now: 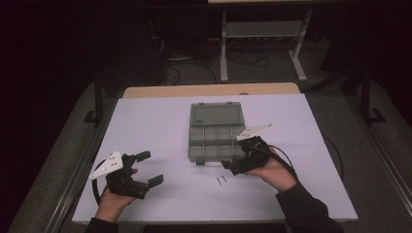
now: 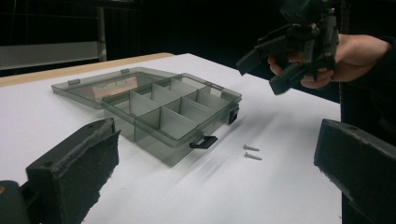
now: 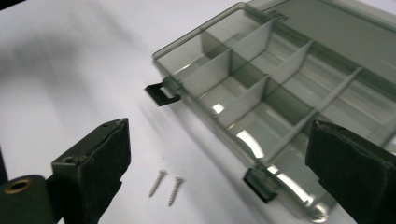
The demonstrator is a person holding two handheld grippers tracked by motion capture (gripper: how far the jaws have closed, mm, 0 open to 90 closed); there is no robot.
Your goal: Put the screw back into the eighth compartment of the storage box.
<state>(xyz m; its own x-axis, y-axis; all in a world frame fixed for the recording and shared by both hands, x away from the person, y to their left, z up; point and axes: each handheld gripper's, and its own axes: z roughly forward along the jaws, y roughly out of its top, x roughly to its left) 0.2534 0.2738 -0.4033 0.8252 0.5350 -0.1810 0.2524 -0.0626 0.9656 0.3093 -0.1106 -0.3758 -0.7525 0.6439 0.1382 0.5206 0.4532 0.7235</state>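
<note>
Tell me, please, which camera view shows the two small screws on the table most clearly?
The right gripper view: the two screws lie close between its open jaws, threads and heads visible, beside the open compartment box. The left gripper view shows them smaller, in front of the box. The high view shows them as tiny marks.

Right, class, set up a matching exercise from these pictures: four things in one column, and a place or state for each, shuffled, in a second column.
Things
1. organiser box
2. two screws
3. left gripper
4. right gripper

Place or state
A. lying side by side on the white table, in front of the box
B. lid folded back flat, compartments bare
C. jaws open, held at the box's front right corner
D. jaws open, held off to the left, apart from the box

Pairs: 1-B, 2-A, 3-D, 4-C
</note>
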